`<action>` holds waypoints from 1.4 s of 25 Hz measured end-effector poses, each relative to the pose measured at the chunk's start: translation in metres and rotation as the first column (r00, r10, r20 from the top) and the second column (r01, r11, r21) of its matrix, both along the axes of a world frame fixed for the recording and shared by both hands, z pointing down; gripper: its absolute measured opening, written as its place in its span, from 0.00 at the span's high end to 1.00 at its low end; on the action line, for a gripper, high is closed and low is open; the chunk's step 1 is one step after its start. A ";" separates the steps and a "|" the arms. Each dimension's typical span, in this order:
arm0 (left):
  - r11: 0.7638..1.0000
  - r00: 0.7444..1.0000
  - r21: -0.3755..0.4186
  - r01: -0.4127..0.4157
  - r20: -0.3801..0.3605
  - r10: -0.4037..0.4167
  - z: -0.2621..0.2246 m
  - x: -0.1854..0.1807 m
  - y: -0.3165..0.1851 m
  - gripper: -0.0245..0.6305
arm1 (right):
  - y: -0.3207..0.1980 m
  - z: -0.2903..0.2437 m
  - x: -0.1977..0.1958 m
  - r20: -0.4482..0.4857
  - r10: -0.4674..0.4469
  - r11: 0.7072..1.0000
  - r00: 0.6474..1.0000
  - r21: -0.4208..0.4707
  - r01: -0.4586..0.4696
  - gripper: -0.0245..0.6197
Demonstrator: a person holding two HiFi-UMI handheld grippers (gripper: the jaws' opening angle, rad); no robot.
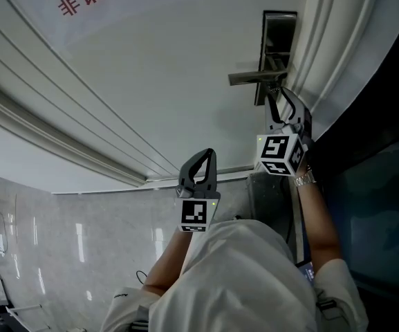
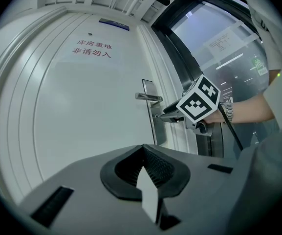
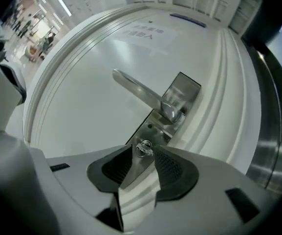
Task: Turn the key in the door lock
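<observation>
A silver key (image 3: 144, 148) sticks out of the steel lock plate (image 3: 182, 94) on the white door, below the lever handle (image 3: 138, 92). My right gripper (image 3: 143, 155) points at the plate with its jaws open; the key's head sits between the pad tips with a gap showing. The head view shows the right gripper (image 1: 276, 92) just under the handle (image 1: 254, 77). My left gripper (image 1: 208, 154) hangs back from the door, well left of the lock, shut on nothing. From the left gripper view, the right gripper (image 2: 167, 116) reaches the lock below the handle (image 2: 148, 97).
The white door (image 1: 151, 68) carries red printed characters (image 2: 92, 48) and raised curved mouldings. A dark glass panel (image 1: 386, 151) with a metal frame stands right of the door. A cable runs from the right gripper along the person's wrist with a watch (image 1: 304, 179).
</observation>
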State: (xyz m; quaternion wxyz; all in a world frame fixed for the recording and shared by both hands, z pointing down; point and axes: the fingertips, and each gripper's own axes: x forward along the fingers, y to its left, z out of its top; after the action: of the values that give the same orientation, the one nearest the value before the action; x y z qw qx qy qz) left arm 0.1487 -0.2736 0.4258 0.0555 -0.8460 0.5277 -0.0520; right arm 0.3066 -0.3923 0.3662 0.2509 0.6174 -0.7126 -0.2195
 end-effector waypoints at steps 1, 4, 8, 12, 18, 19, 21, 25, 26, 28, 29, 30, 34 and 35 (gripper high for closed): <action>1.000 1.000 -0.001 0.001 -0.001 -0.001 0.000 0.000 0.000 0.95 | -0.001 -0.001 -0.002 -0.042 0.003 1.000 0.999 0.012 -0.003 0.78; 1.000 1.000 0.002 0.004 -0.003 -0.004 -0.001 0.001 -0.001 0.95 | -0.004 -0.001 -0.006 -0.112 0.003 1.000 0.994 0.023 -0.001 0.78; 1.000 1.000 0.003 0.015 -0.006 -0.015 -0.002 -0.003 -0.002 0.95 | -0.012 0.004 -0.009 -0.186 0.006 1.000 0.983 -0.001 -0.006 0.78; 1.000 1.000 0.000 0.021 0.001 -0.021 -0.002 -0.006 -0.004 0.95 | -0.019 0.007 -0.012 -0.258 -0.017 1.000 0.966 -0.008 0.016 0.78; 1.000 1.000 -0.002 0.014 0.004 -0.014 -0.001 -0.003 -0.005 0.95 | -0.022 0.012 -0.011 -0.271 -0.023 1.000 0.962 -0.025 0.017 0.78; 1.000 1.000 -0.002 0.011 0.004 -0.011 -0.001 -0.002 -0.005 0.95 | -0.022 0.012 -0.011 -0.256 -0.021 1.000 0.966 -0.022 0.016 0.78; 1.000 1.000 -0.005 0.008 0.004 -0.008 0.001 0.000 -0.006 0.95 | -0.022 0.011 -0.011 -0.223 -0.021 1.000 0.975 -0.023 0.016 0.78; 1.000 1.000 -0.006 0.007 0.002 -0.007 0.001 0.001 -0.007 0.95 | -0.023 0.009 -0.010 -0.167 -0.020 1.000 0.986 -0.026 0.016 0.78; 1.000 1.000 -0.007 0.007 0.002 -0.006 0.002 0.001 -0.007 0.95 | -0.023 0.009 -0.010 -0.153 -0.017 1.000 0.988 -0.026 0.014 0.78; 1.000 1.000 -0.010 0.006 0.001 -0.006 0.003 0.001 -0.008 0.95 | -0.024 0.006 -0.008 -0.126 -0.004 1.000 0.992 -0.022 0.002 0.80; 1.000 1.000 -0.011 0.005 0.001 -0.005 0.003 0.002 -0.008 0.95 | -0.024 0.004 -0.007 -0.112 0.005 1.000 0.994 -0.016 -0.007 0.82; 1.000 1.000 -0.012 0.004 0.002 -0.004 0.004 0.003 -0.007 0.95 | -0.025 0.002 -0.005 -0.096 0.014 1.000 0.995 -0.010 -0.015 0.86; 1.000 1.000 -0.016 0.001 0.003 -0.001 0.006 0.004 -0.007 0.95 | -0.025 -0.002 0.000 -0.040 0.031 0.999 0.999 -0.010 -0.032 0.93; 1.000 1.000 -0.016 0.000 0.003 0.000 0.006 0.004 -0.007 0.95 | -0.025 -0.002 0.000 -0.035 0.033 0.999 0.999 -0.009 -0.033 0.93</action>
State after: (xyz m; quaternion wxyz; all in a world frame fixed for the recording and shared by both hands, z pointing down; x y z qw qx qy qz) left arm 0.1528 -0.2810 0.4321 0.0498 -0.8462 0.5273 -0.0576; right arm 0.3064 -0.4177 0.3644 0.2698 0.6238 -0.6990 -0.2224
